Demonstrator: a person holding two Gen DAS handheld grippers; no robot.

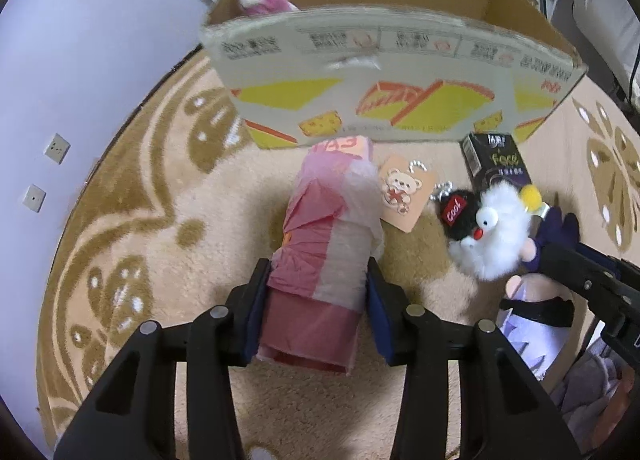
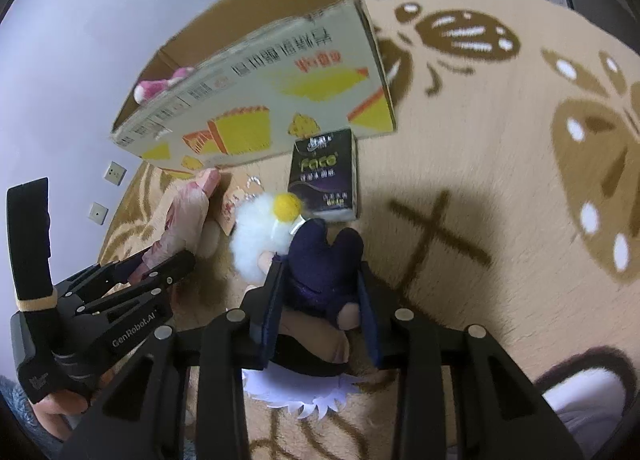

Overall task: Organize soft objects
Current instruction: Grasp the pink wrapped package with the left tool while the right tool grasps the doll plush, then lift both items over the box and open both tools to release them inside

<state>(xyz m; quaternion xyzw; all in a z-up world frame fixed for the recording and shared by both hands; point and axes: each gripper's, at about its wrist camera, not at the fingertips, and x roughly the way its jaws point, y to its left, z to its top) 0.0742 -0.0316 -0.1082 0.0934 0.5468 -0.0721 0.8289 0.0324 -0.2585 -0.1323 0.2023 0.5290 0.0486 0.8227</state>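
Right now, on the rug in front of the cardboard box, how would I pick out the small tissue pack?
Find the big cardboard box with yellow cheese pictures standing on the tan patterned rug. At the foot of its printed side, near the corner, lies the tissue pack. It is the only flat, dark rectangular packet, lettered "Face", unlike the fluffy white toy beside it.

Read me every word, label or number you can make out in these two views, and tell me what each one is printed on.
"Face": dark purple tissue pack on the carpet; the smaller print under it is unreadable.
"Cool": red patch on the black fuzzy keychain toy.
"GenRobot.AI": black body of the left gripper.
Red digits on the pink plastic-wrapped roll: too blurred to read.
Printing on the cardboard box: upside down and blurred, unreadable.
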